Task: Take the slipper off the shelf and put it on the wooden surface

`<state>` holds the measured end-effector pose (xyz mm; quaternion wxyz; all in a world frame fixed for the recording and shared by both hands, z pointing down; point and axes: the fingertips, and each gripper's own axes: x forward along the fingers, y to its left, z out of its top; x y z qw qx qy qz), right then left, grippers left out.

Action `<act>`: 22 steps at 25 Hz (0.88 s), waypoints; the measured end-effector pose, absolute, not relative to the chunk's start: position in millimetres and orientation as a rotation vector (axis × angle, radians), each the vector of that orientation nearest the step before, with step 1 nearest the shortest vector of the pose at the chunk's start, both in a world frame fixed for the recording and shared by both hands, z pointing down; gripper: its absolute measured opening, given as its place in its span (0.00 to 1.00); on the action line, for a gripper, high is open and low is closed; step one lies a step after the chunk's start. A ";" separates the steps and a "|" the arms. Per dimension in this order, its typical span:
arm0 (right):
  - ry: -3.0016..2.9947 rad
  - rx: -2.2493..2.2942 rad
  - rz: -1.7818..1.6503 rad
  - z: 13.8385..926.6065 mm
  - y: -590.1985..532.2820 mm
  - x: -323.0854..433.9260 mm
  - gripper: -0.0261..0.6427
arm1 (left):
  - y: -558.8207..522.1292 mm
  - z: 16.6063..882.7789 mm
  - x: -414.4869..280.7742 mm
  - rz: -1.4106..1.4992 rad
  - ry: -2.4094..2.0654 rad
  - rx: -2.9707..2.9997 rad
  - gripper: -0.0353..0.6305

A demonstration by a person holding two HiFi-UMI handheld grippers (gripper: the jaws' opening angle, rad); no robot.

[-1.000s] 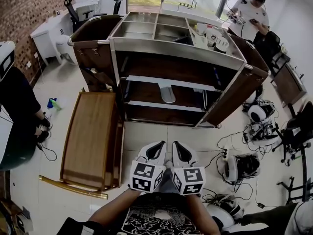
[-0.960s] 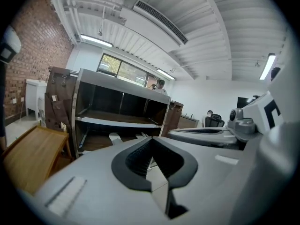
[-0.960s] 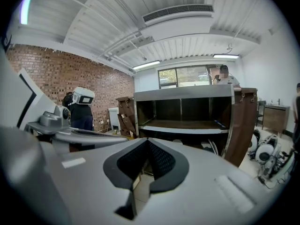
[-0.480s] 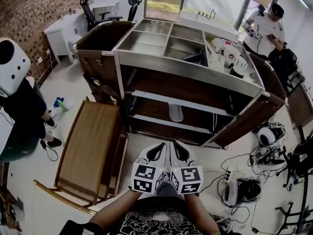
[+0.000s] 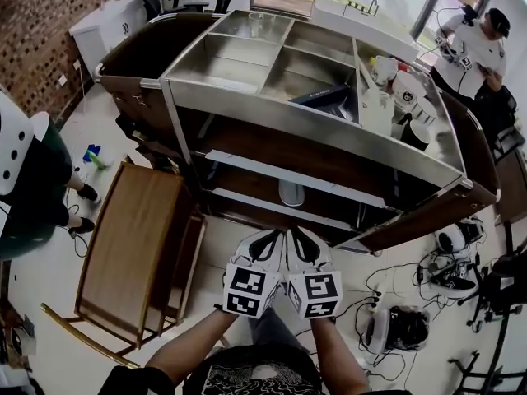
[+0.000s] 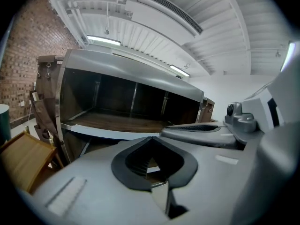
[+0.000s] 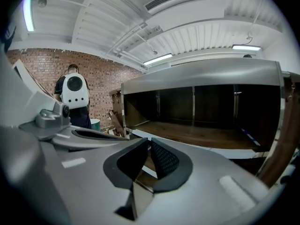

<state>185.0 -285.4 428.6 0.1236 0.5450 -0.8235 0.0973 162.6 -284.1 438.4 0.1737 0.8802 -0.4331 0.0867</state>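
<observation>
Slipper (image 5: 291, 192), pale, lying untouched on a shelf (image 5: 243, 197) inside the steel cart (image 5: 313, 130). Left gripper (image 5: 272, 235) and right gripper (image 5: 298, 234) paired low in front, well apart from it, fingers clenched on nothing, apparently poised before reaching. Wooden tabletop (image 5: 132, 245) waiting at left.

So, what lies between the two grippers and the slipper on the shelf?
Head view: only the shelf's metal front edge lies before the slipper; otherwise open.

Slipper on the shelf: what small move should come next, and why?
Probably advance the right gripper toward the slipper and open its jaws. Both it and the left gripper are shut, empty, and held short of the shelf.
</observation>
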 end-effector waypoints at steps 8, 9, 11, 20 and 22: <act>-2.369 1.558 0.329 483.0 -334.7 211.6 0.04 | -334.0 478.4 177.3 0.235 -1.246 2.453 0.06; -2.362 1.554 0.329 491.4 -341.6 213.1 0.04 | -339.4 483.3 177.0 0.237 -1.254 2.445 0.06; -2.348 1.557 0.321 506.2 -355.6 217.1 0.04 | -350.2 493.6 178.5 0.239 -1.261 2.436 0.06; -2.294 1.628 0.332 583.2 -400.8 241.4 0.07 | -377.7 561.4 197.2 0.282 -1.207 2.436 0.06; -2.281 1.635 0.339 601.6 -409.9 246.7 0.08 | -382.5 573.1 200.5 0.278 -1.201 2.442 0.06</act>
